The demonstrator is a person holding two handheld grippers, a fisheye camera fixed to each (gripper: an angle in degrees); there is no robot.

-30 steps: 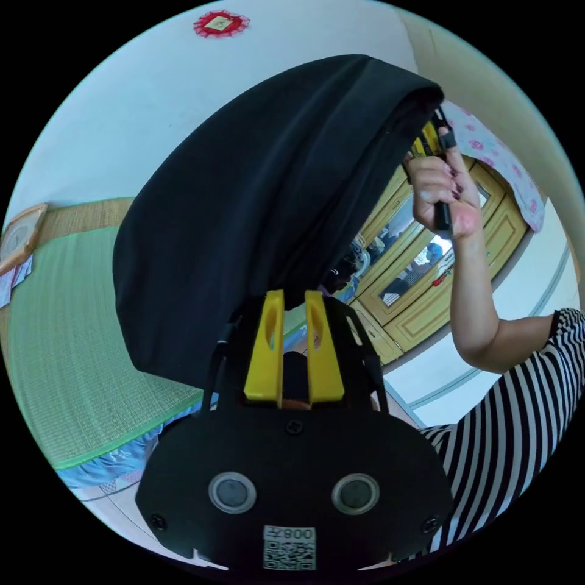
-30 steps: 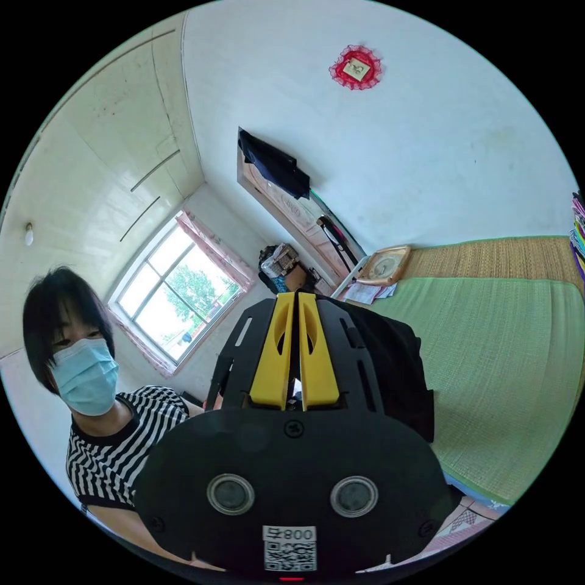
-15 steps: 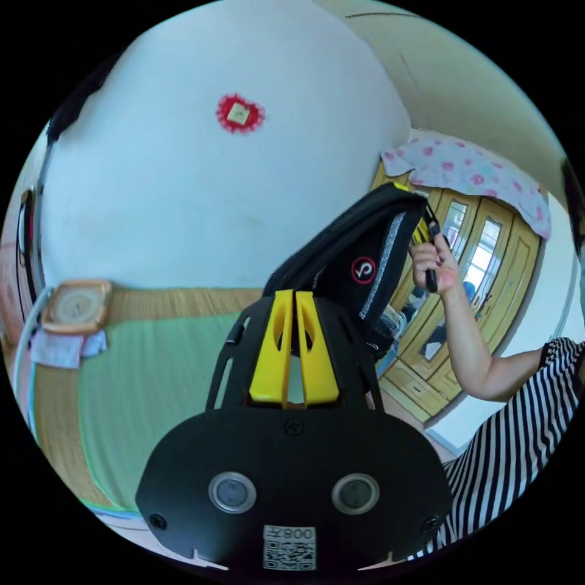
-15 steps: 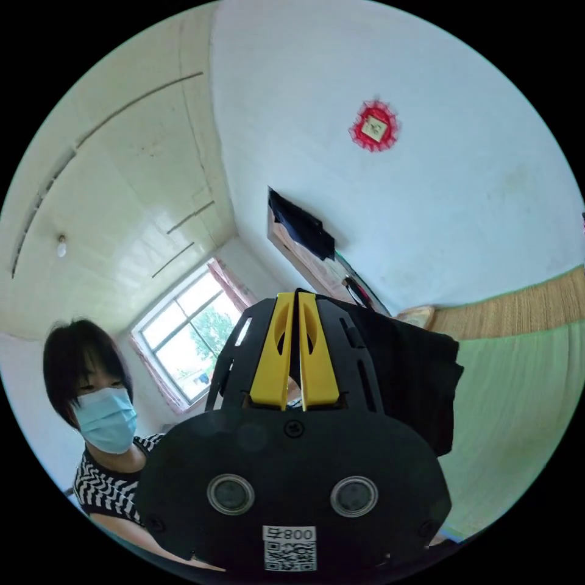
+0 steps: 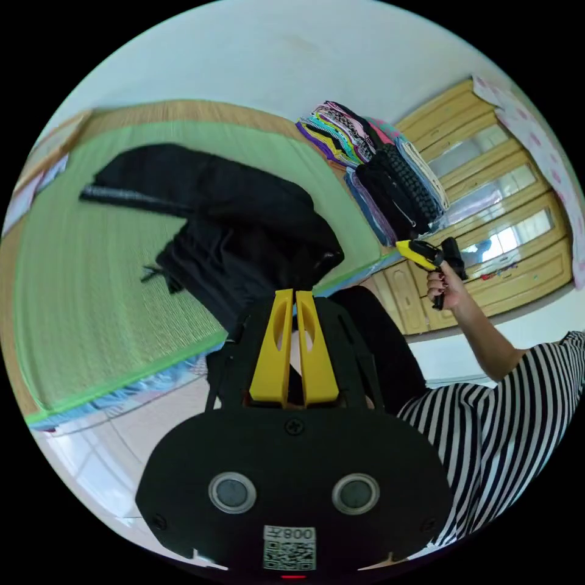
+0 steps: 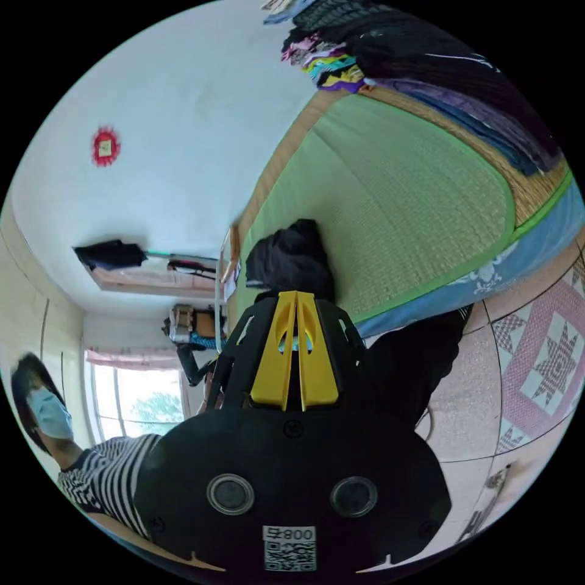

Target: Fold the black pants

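Black pants (image 5: pixel 231 225) lie crumpled on the green mat (image 5: pixel 91 292), both grippers empty.

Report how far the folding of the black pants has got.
Done: the black pants lie on the green woven mat, in a loose heap with one part stretched sideways rather than a neat stack. In hand: nothing; the left tongs are closed on no cloth, and the right tongs are held off to the side, away from the pants. Left: spreading them flat, then every fold.
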